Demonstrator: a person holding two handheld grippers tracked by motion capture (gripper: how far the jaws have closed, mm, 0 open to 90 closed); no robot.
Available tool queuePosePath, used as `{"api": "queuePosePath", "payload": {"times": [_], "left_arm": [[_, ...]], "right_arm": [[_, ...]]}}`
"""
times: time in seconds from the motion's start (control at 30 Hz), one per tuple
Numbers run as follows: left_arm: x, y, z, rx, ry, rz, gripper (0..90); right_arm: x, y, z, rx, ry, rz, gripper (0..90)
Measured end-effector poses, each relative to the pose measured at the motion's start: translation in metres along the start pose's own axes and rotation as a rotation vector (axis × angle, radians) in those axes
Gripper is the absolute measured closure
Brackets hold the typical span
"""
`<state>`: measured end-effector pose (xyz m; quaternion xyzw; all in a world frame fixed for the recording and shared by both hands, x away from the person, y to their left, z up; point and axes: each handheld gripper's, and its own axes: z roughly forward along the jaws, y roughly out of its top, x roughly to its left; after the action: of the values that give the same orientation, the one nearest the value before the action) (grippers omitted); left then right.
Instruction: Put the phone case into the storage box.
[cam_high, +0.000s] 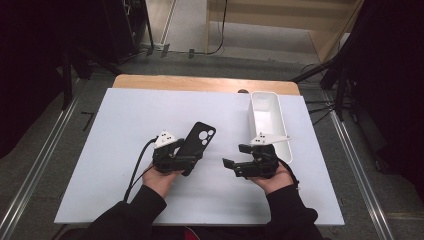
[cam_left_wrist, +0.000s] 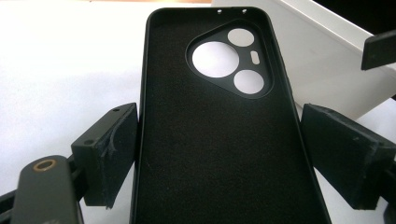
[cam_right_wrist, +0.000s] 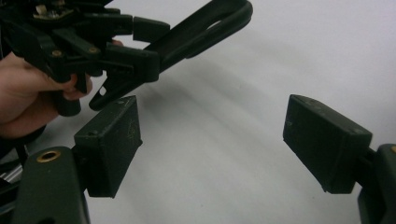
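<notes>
A black phone case with a camera cut-out is held near the middle of the white table, its open inside facing up. My left gripper is shut on its lower end, one pad on each long edge. In the right gripper view the case hangs tilted above the table in the left gripper, with a shadow under it. My right gripper hovers just right of the case with its jaws pointing left. It is open, with bare table between the pads.
A long white bin stands at the table's right side, just behind the right hand; its wall is close beyond the case. The white table top stretches left and front. Dark stands and cables ring the table.
</notes>
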<state>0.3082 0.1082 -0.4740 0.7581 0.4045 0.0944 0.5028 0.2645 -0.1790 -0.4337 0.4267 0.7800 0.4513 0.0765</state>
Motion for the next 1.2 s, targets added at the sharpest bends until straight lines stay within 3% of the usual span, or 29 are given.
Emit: {"api": "queuePosePath", "payload": {"times": [0.2,0.4,0.53,0.57,0.6,1.0,1.2], "left_arm": [[0.002,-0.002,-0.001,-0.012,0.009,-0.001,13.0],[0.001,-0.006,0.001,-0.008,0.008,-0.024,13.0],[0.0,-0.008,0.001,-0.01,0.014,-0.016,13.0],[-0.003,-0.011,0.001,-0.01,0.014,-0.018,13.0],[-0.003,-0.011,0.001,-0.01,0.014,-0.018,13.0],[-0.021,-0.023,0.007,-0.049,0.001,-0.004,13.0],[-0.025,-0.026,0.008,-0.081,-0.002,-0.001,13.0]], "right_arm": [[0.001,0.012,0.005,0.019,-0.026,0.019,17.5],[0.0,0.022,0.013,0.015,-0.003,0.044,17.5],[-0.001,0.027,0.016,0.01,-0.018,0.035,17.5],[-0.001,0.029,0.019,0.0,-0.039,0.005,17.5],[-0.002,0.03,0.02,-0.001,-0.036,0.006,17.5],[-0.009,0.038,0.035,-0.016,-0.02,0.065,17.6],[-0.008,0.04,0.044,-0.006,-0.028,0.067,17.6]]}}
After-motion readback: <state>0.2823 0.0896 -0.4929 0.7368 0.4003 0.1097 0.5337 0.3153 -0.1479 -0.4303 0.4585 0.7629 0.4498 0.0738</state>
